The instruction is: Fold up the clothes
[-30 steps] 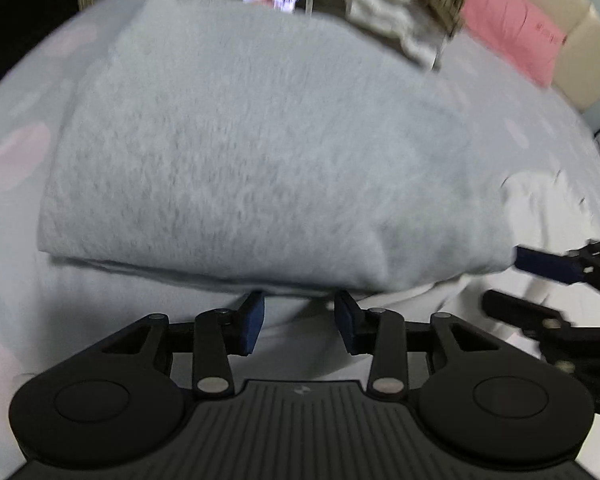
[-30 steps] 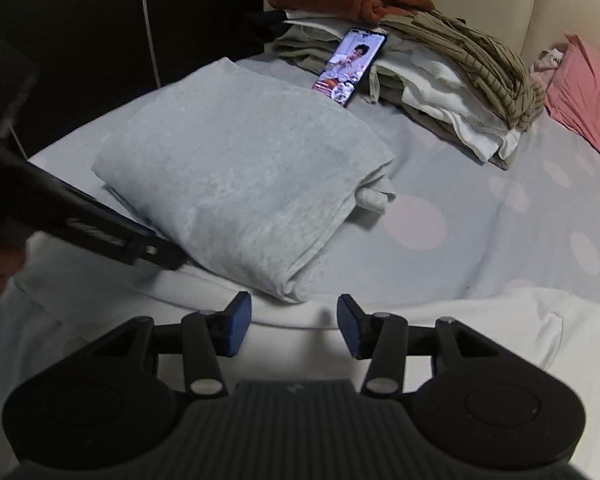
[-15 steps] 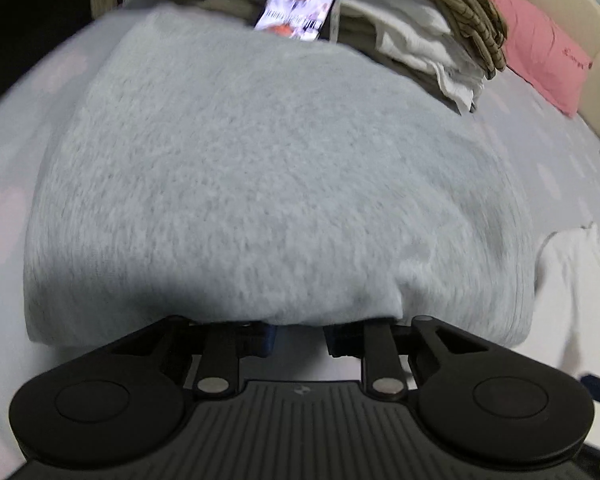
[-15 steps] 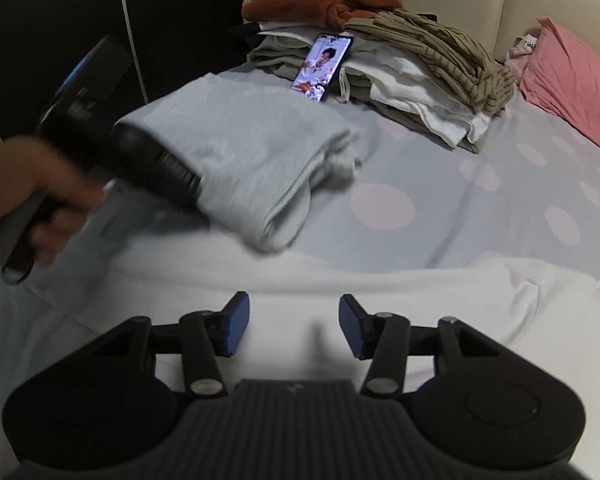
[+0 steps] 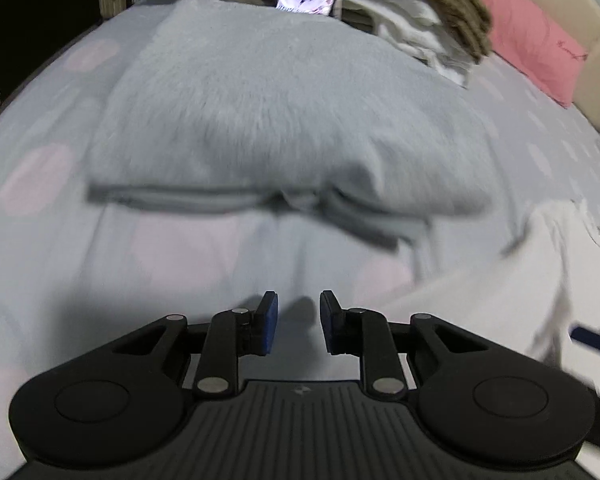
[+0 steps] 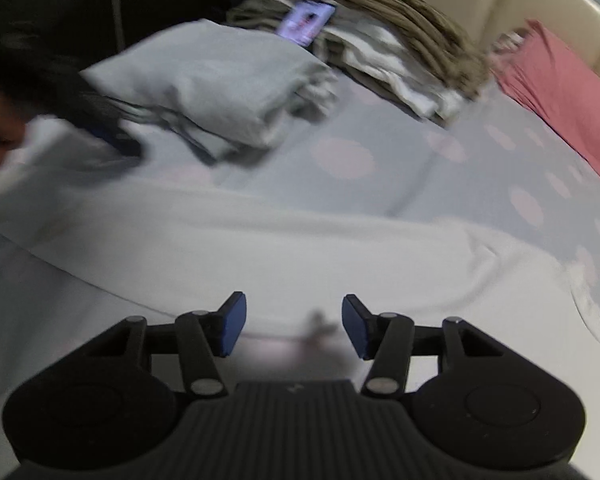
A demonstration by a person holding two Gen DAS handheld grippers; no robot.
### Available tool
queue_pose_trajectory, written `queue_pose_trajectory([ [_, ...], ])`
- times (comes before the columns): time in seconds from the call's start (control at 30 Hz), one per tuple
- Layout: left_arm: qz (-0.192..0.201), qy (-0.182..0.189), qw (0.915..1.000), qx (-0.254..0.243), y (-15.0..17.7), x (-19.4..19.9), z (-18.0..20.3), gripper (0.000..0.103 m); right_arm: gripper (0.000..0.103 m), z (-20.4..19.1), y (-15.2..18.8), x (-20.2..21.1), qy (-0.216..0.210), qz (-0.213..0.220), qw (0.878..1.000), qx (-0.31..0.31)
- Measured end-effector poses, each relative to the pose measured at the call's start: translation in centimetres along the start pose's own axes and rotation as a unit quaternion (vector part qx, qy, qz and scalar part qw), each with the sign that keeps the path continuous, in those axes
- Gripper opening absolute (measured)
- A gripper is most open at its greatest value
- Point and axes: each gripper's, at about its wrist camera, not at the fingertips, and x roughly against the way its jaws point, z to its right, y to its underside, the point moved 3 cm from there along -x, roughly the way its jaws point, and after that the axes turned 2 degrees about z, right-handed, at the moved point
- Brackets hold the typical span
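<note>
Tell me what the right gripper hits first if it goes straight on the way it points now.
Most likely the white garment spread on the bed: the right gripper points down at it, jaws open and empty. Depth is blurred.

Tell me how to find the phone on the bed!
Look at the bed with its pink-spotted sheet, then to the far end where a pile of clothes sits. The phone leans against that pile, just behind the folded grey top. It is the only glowing thing there, its screen lit with a picture.

Grey folded garment (image 5: 284, 120), pink-dotted bedsheet (image 6: 440, 184)
</note>
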Motion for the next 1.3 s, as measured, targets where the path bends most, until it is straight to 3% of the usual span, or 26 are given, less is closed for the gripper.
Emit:
queue_pose_trajectory([
  [0.2,0.007,0.097,0.9909,-0.093,2.9,0.8,5.6,0.027,0.056,2.1,2.6,-0.3,0.066,-0.001,0.998,0.002],
  [0.33,0.006,0.133,0.9807,-0.144,3.0,-0.3,9.4,0.029,0.053,2.3,2.9,-1.0,0.094,-0.008,0.995,0.033],
  [0.43,0.021,0.141,0.9696,-0.199,1.9,-1.4,12.3,0.029,0.053,3.4,3.0,-0.2,0.097,-0.001,0.995,0.011],
  [0.53,0.045,0.167,0.9602,-0.219,-0.7,-2.4,15.2,0.034,0.054,4.4,3.5,0.8,0.094,0.003,0.995,-0.015],
  [0.57,0.051,0.173,0.9591,-0.219,-1.8,-2.8,16.0,0.039,0.054,4.7,3.7,1.2,0.09,0.006,0.996,-0.021],
  [0.63,0.05,0.175,0.9626,-0.201,-3.7,-4.2,17.2,0.038,0.055,4.9,4.3,2.0,0.081,0.012,0.996,-0.028],
  [0.7,0.032,0.167,0.9718,-0.164,-5.3,-5.7,17.5,0.033,0.055,4.8,4.9,2.8,0.074,0.015,0.997,-0.028],
  [0.8,0.024,0.159,0.977,-0.14,-6.8,-7.7,17.7,0.025,0.056,4.7,5.8,3.8,0.065,0.021,0.997,-0.029],
  [1.07,0.005,0.175,0.9598,-0.219,-7.9,-12.9,23.6,0.021,0.056,5.8,7.9,5.4,0.056,0.023,0.996,-0.069],
  [1.1,-0.004,0.179,0.9575,-0.226,-8.1,-13.6,24.1,0.019,0.056,6.0,8.0,5.4,0.057,0.022,0.996,-0.072],
  [1.13,-0.019,0.185,0.9538,-0.236,-8.1,-14.4,24.6,0.008,0.056,6.2,8.1,5.5,0.059,0.021,0.995,-0.075],
  [1.17,-0.031,0.185,0.9505,-0.247,-8.1,-14.9,24.9,0.004,0.056,6.4,8.3,5.6,0.06,0.02,0.995,-0.077],
  [1.3,-0.047,0.176,0.9457,-0.269,-8.6,-15.7,25.6,0.001,0.056,7.4,8.6,6.2,0.069,0.02,0.994,-0.087],
])
